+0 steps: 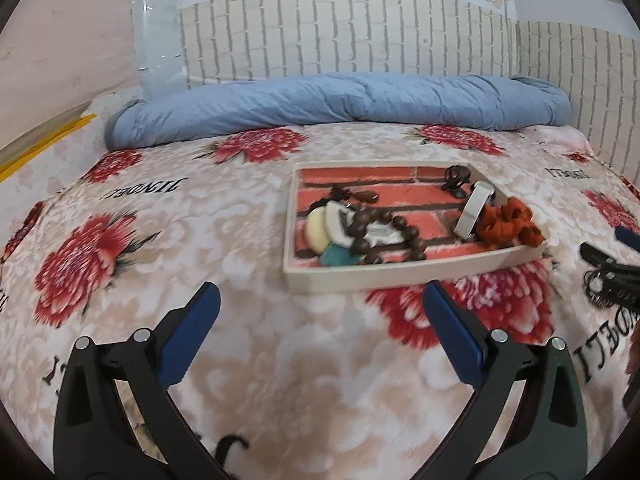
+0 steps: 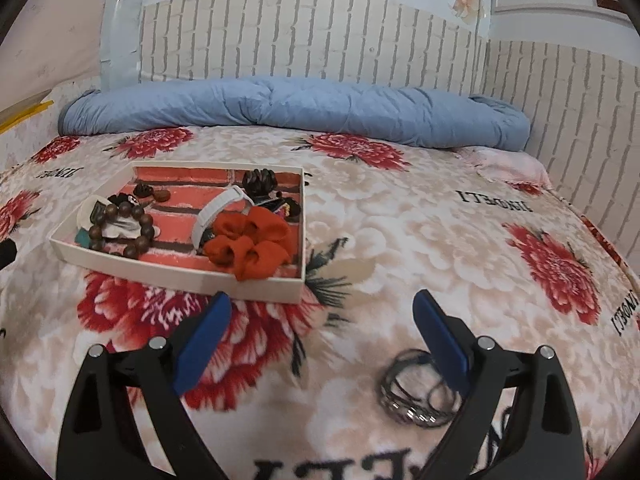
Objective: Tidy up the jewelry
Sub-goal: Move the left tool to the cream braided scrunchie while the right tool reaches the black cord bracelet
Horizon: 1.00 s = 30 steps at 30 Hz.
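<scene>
Both claws are spread wide with nothing in them, hovering over the floral bedspread (image 1: 248,360). The left claw (image 1: 320,300) sits just short of the shallow white tray (image 1: 400,276), which holds a wooden bead bracelet (image 1: 384,232), a white band (image 1: 474,210) and an orange scrunchie (image 2: 250,246). The right claw (image 2: 322,308) is off to the tray's right, and a bunch of thin silver bangles (image 2: 416,392) lies on the bed just beside its right finger. A rolled blue quilt (image 2: 296,110) lies along the wall.
</scene>
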### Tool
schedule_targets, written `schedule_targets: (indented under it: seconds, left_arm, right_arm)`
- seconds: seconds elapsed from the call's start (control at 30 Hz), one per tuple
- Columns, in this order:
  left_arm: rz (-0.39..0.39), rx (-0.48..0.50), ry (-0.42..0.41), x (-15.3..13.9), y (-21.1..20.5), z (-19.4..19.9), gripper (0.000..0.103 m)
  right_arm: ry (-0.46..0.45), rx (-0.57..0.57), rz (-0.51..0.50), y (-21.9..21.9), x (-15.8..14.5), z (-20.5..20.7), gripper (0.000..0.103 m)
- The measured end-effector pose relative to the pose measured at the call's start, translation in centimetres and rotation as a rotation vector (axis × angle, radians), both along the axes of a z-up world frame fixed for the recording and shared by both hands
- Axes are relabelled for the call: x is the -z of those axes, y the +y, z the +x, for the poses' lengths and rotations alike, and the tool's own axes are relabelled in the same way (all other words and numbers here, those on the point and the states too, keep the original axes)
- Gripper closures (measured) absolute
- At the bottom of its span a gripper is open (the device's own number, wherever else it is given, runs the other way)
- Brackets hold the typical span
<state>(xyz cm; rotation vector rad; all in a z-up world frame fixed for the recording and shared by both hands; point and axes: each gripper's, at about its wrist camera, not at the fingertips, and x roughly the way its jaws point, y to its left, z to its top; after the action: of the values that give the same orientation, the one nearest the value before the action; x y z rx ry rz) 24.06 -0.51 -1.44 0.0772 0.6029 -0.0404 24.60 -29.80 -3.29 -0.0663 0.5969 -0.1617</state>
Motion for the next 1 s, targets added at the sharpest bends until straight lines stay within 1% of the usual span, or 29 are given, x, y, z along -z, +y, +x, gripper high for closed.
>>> schedule_targets:
  seconds: [0.13, 0.3, 0.43, 0.7, 0.77, 0.87, 1.0]
  left_arm:
    - [0.003, -0.029, 0.006, 0.5, 1.5, -1.2, 0.005]
    - [0.017, -0.062, 0.003, 0.8, 3.4, -2.7, 0.005]
    - [0.042, -0.095, 0.022, 1.5, 4.8, -3.7, 0.005]
    - [0.002, -0.150, 0.092, 2.8, 9.4, -4.4, 0.005]
    - [0.013, -0.153, 0.107, 3.0, 10.1, -4.5, 0.005]
    - [0.061, -0.168, 0.120, 3.6, 11.1, -4.8, 0.005]
    - [0.065, -0.170, 0.121, 3.5, 12.1, -5.2, 0.005]
  right_arm:
    - [-0.003, 0.003, -0.008, -0.9, 0.3, -1.4, 0.013]
    - [-0.033, 0.003, -0.039, -2.4, 0.3, -3.2, 0.013]
    - [-0.029, 0.029, -0.032, -4.1, 0.4, -3.9, 0.013]
    - [0.030, 0.092, -0.022, -6.8, 1.6, -3.8, 0.013]
    - [0.043, 0.104, -0.026, -7.3, 1.9, -3.7, 0.013]
    - [0.058, 0.118, -0.018, -8.0, 2.3, -3.5, 0.013]
    - [0.083, 0.144, 0.014, -9.2, 3.1, -3.2, 0.014]
